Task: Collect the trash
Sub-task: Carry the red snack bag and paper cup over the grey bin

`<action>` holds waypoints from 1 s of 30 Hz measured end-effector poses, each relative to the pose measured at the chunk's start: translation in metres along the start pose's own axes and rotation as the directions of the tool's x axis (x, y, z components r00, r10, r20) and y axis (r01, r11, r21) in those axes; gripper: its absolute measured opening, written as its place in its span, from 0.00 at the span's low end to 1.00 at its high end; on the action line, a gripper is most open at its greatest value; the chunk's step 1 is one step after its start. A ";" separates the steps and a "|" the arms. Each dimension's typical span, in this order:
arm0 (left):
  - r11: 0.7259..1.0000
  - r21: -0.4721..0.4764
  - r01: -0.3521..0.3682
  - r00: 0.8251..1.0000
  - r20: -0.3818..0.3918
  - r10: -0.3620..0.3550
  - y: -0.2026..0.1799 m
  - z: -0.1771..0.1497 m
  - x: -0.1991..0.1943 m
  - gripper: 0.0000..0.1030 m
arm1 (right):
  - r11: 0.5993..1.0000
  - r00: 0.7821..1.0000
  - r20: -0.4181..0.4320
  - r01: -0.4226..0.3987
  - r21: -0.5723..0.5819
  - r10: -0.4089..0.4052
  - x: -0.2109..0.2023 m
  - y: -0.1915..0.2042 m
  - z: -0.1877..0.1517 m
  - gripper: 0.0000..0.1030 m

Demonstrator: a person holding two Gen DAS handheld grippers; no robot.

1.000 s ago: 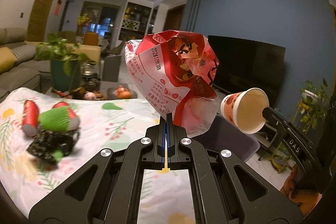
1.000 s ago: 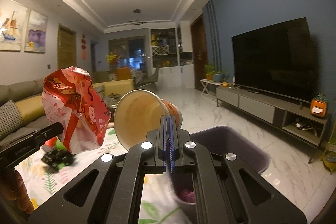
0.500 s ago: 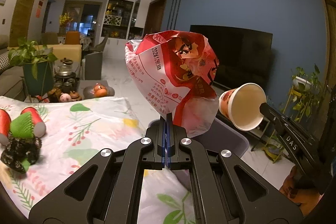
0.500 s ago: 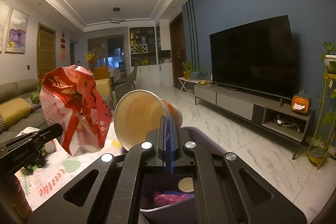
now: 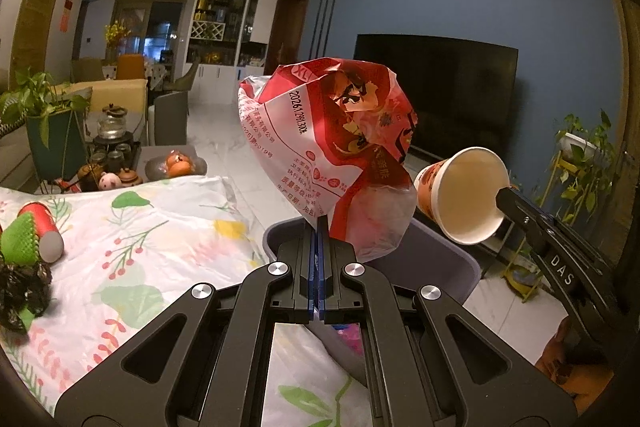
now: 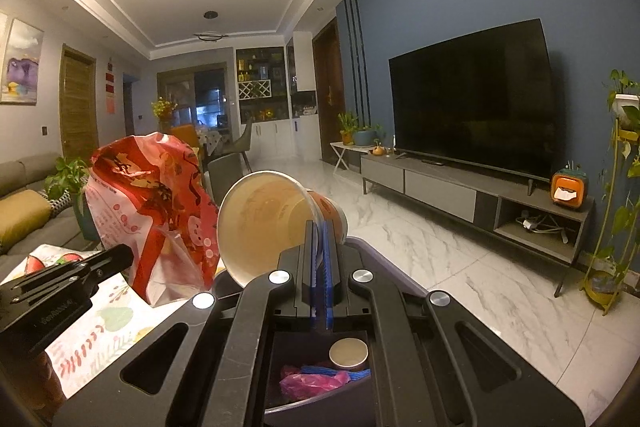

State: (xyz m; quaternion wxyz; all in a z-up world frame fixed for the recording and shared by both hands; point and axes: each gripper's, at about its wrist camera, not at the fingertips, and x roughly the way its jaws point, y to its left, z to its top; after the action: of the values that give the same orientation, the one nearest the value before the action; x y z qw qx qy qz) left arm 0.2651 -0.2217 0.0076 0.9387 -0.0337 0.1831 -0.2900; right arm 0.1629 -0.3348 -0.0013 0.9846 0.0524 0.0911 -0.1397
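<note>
While we hold the crumpled red wrapper (image 5: 332, 147) by its lower edge in the left gripper (image 5: 319, 227), its jaws closed flat on the thin film, it hangs above the grey bin (image 5: 460, 259). We judge it light, soft and slippery, so a pinch on a fold is best. Our right gripper (image 6: 319, 231) is clamped on the rim of the paper cup (image 6: 272, 223), light and easily crushed. Beside the bin lies a flowered tablecloth (image 5: 160, 227); beyond are marble floor (image 6: 440, 255) and television (image 6: 472, 99).
</note>
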 end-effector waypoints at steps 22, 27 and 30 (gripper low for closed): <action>1.000 0.011 0.028 0.997 -0.069 -0.028 -0.019 -0.015 0.031 0.00 | 0.999 0.999 -0.028 0.044 0.025 -0.044 0.001 0.010 0.003 0.04; 0.999 0.018 0.033 0.996 -0.086 -0.032 -0.025 -0.019 0.038 0.00 | 0.998 0.998 -0.040 0.049 0.034 -0.048 0.007 0.009 0.003 0.04; 0.999 0.024 0.041 0.995 -0.095 -0.039 -0.029 -0.020 0.040 0.00 | 0.998 0.998 -0.044 0.049 0.029 -0.048 0.010 0.012 0.003 0.04</action>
State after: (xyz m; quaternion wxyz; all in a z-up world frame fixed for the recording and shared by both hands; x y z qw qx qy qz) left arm 0.2730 -0.2674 -0.0191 0.9234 -0.0116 0.2226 -0.3124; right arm 0.1759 -0.3268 0.0006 0.9778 0.0680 0.1117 -0.1636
